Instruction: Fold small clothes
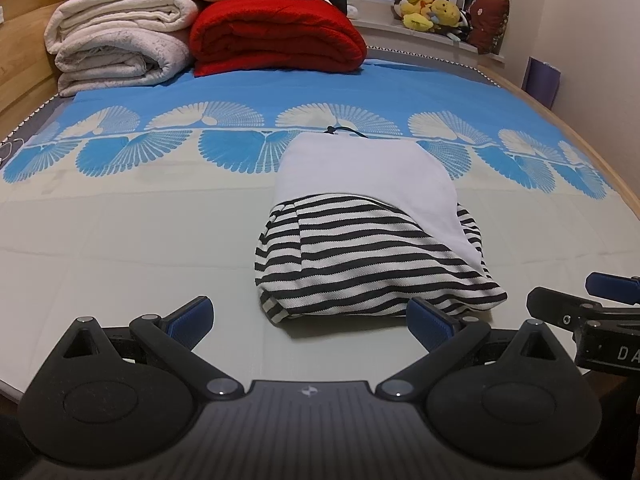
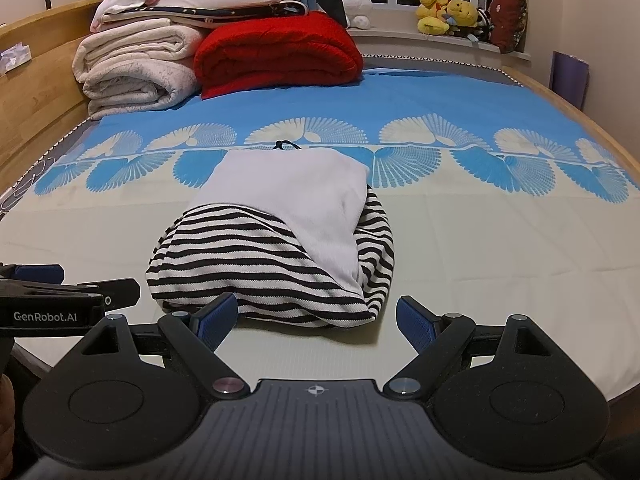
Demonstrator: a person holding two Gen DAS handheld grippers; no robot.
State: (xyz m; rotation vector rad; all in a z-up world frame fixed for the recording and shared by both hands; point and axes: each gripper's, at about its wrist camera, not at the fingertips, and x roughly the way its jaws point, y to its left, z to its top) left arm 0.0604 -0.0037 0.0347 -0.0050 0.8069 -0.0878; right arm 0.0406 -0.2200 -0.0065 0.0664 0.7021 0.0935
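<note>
A black-and-white striped garment (image 1: 360, 268) (image 2: 248, 264) lies folded on the bed, with a pale lilac part (image 1: 368, 184) (image 2: 296, 204) laid over its far half. A thin black cord (image 1: 340, 131) (image 2: 285, 145) pokes out at its far edge. My left gripper (image 1: 310, 322) is open just short of the garment's near edge, holding nothing. My right gripper (image 2: 316, 320) is open too, its left pad close to the striped hem. Each gripper shows at the side of the other's view: the right gripper (image 1: 600, 304) and the left gripper (image 2: 60, 292).
The bed sheet (image 1: 140, 220) is cream near me and blue with fan patterns further off. Folded white blankets (image 1: 120, 40) and a red blanket (image 1: 276, 36) are stacked at the headboard end. Plush toys (image 2: 452, 14) sit on the window sill. A wooden bed frame (image 2: 36, 92) runs along the left.
</note>
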